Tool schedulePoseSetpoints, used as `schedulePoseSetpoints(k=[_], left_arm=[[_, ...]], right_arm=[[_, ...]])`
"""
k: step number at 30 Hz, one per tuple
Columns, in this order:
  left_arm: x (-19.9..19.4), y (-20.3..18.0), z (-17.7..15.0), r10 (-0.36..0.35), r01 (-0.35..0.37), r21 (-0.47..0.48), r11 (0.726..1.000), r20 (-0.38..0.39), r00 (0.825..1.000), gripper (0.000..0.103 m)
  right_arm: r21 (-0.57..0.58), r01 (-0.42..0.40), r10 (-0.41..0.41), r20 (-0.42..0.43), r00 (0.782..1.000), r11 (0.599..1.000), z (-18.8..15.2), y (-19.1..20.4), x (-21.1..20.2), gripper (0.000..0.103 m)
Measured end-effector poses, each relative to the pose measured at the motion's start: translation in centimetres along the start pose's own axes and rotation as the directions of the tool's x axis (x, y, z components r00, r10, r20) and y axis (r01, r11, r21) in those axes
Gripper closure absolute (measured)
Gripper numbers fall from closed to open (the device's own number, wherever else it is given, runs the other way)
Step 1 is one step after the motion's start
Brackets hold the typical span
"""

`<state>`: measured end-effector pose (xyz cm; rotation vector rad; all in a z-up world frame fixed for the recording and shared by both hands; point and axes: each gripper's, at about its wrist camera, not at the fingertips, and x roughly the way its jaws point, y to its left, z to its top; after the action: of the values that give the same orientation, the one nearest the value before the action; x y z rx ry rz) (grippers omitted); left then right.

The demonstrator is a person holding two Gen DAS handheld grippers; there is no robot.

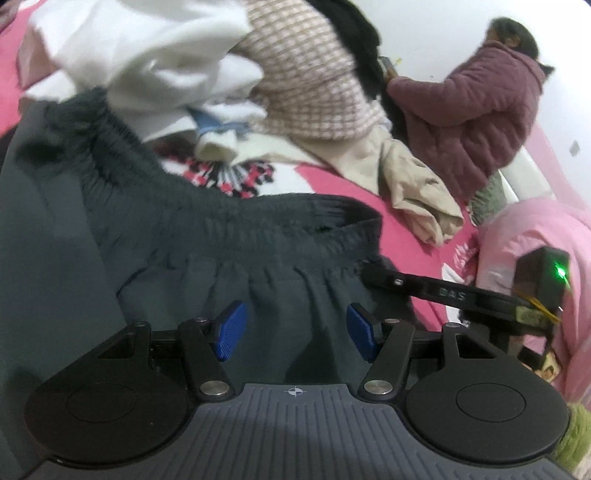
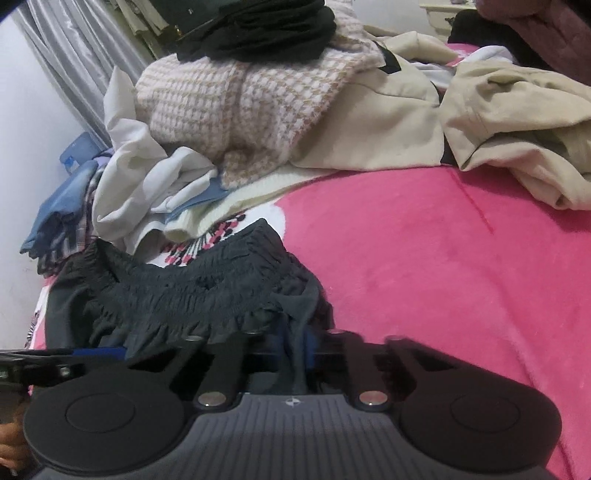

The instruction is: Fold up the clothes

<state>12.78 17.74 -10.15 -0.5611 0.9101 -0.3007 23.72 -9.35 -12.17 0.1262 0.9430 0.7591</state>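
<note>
A dark grey garment with a gathered elastic waistband [image 1: 236, 225] lies on the pink bed cover [image 1: 332, 184]. My left gripper [image 1: 295, 328] is open, its blue pads [image 1: 231, 328] spread apart just above the cloth below the waistband. The right gripper's finger [image 1: 436, 290] reaches in from the right at the waistband's end. In the right wrist view the same garment [image 2: 192, 291] bunches up against my right gripper [image 2: 295, 350], which is shut on a fold of the dark cloth; its pads are mostly hidden by fabric.
A heap of clothes sits behind the garment: white cloth [image 1: 147, 55], a pink checked knit [image 2: 240, 92], beige trousers [image 2: 517, 122], black items [image 2: 258, 29]. A person in a maroon quilted jacket [image 1: 469, 114] sits at the far right. Pink blanket [image 2: 443, 277] stretches right.
</note>
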Motion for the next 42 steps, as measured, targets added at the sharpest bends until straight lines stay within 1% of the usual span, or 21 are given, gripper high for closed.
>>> schedulePoseSetpoints(k=[2, 4, 7, 8, 11, 14, 21, 24, 25, 26, 28, 31, 32, 34, 35, 36, 37, 38, 39, 41, 42], left_arm=[[-0.2, 0.6, -0.2, -0.013, 0.013, -0.035, 0.999, 0.005, 1.0, 0.043], [-1.1, 1.1, -0.2, -0.046, 0.048, -0.075, 0.996, 0.022, 0.999, 0.043], [-2.9, 1.6, 0.1, -0.103, 0.11, -0.127, 0.986, 0.063, 0.993, 0.043], [-3.6, 1.6, 0.2, -0.121, 0.131, -0.134, 0.982, 0.077, 0.99, 0.042], [-5.4, 1.1, 0.4, -0.176, 0.189, -0.123, 0.974, 0.107, 0.978, 0.035], [-5.8, 0.2, 0.3, -0.216, 0.226, -0.105, 0.968, 0.099, 0.971, 0.032], [-4.1, -1.2, -0.4, -0.276, 0.28, -0.124, 0.952, 0.045, 0.96, 0.025], [-3.3, -2.0, -0.7, -0.281, 0.282, -0.103, 0.954, 0.026, 0.959, 0.023], [-3.2, -2.2, -0.8, -0.272, 0.274, -0.098, 0.957, 0.032, 0.962, 0.023], [-3.2, -2.1, -0.8, -0.263, 0.265, -0.103, 0.959, 0.039, 0.964, 0.023], [-3.1, -1.5, -0.8, -0.256, 0.261, -0.144, 0.955, 0.053, 0.965, 0.024], [-3.0, -0.6, -0.9, -0.252, 0.258, -0.205, 0.944, 0.054, 0.966, 0.028], [-2.9, -0.3, -1.1, -0.254, 0.258, -0.217, 0.941, 0.046, 0.966, 0.032], [-2.8, 0.1, -1.6, -0.256, 0.256, -0.235, 0.938, 0.032, 0.966, 0.042], [-2.9, 0.2, -1.9, -0.251, 0.25, -0.234, 0.939, 0.026, 0.968, 0.049], [-3.0, 0.3, -2.1, -0.245, 0.244, -0.232, 0.942, 0.023, 0.969, 0.061], [-3.2, 0.4, -2.4, -0.233, 0.232, -0.223, 0.947, 0.023, 0.972, 0.067], [-3.4, 0.5, -2.6, -0.221, 0.219, -0.218, 0.951, 0.019, 0.975, 0.082], [-3.7, 0.8, -2.9, -0.21, 0.209, -0.222, 0.953, 0.017, 0.978, 0.085], [-4.5, 1.1, -3.4, -0.194, 0.196, -0.219, 0.956, 0.031, 0.981, 0.091], [-5.0, 1.1, -3.7, -0.181, 0.186, -0.204, 0.961, 0.043, 0.982, 0.091]], right_arm=[[0.0, -0.031, 0.031, 0.02, 0.999, 1.0, -0.2, 0.4, -0.9, 0.099], [-0.009, -0.058, 0.059, 0.042, 0.997, 0.998, -0.4, 1.0, -1.9, 0.099], [-0.07, -0.085, 0.09, 0.069, 0.994, 0.994, -0.8, 3.0, -3.5, 0.099], [-0.111, -0.083, 0.091, 0.075, 0.993, 0.99, -1.1, 4.0, -4.0, 0.099], [-0.22, -0.067, 0.087, 0.082, 0.993, 0.973, -2.1, 6.7, -5.1, 0.099], [-0.302, -0.051, 0.08, 0.082, 0.993, 0.952, -3.2, 9.0, -5.5, 0.099], [-0.389, -0.023, 0.048, 0.055, 0.997, 0.921, -6.5, 12.0, -5.1, 0.099], [-0.378, -0.024, 0.049, 0.055, 0.997, 0.925, -7.2, 12.7, -5.0, 0.099], [-0.373, -0.03, 0.055, 0.057, 0.997, 0.927, -7.4, 12.9, -5.2, 0.099], [-0.367, -0.036, 0.062, 0.059, 0.996, 0.93, -7.7, 13.1, -5.3, 0.099], [-0.366, -0.048, 0.076, 0.062, 0.995, 0.929, -8.2, 13.7, -5.6, 0.099], [-0.379, -0.068, 0.098, 0.061, 0.993, 0.923, -9.3, 15.0, -6.4, 0.099], [-0.388, -0.072, 0.104, 0.062, 0.993, 0.919, -9.8, 15.5, -6.6, 0.099], [-0.418, -0.068, 0.105, 0.066, 0.992, 0.906, -10.8, 16.5, -7.0, 0.099], [-0.427, -0.064, 0.102, 0.067, 0.992, 0.902, -11.2, 16.9, -7.1, 0.099], [-0.438, -0.058, 0.096, 0.067, 0.993, 0.897, -11.6, 17.2, -7.2, 0.099], [-0.445, -0.052, 0.091, 0.066, 0.994, 0.894, -12.0, 17.5, -7.4, 0.099], [-0.447, -0.048, 0.086, 0.065, 0.994, 0.893, -12.4, 17.7, -7.7, 0.098], [-0.446, -0.048, 0.084, 0.061, 0.995, 0.894, -12.6, 17.8, -8.0, 0.096], [-0.415, -0.076, 0.106, 0.048, 0.993, 0.907, -12.7, 17.2, -9.1, 0.093], [-0.396, -0.093, 0.12, 0.043, 0.992, 0.914, -12.6, 16.8, -9.8, 0.093]])
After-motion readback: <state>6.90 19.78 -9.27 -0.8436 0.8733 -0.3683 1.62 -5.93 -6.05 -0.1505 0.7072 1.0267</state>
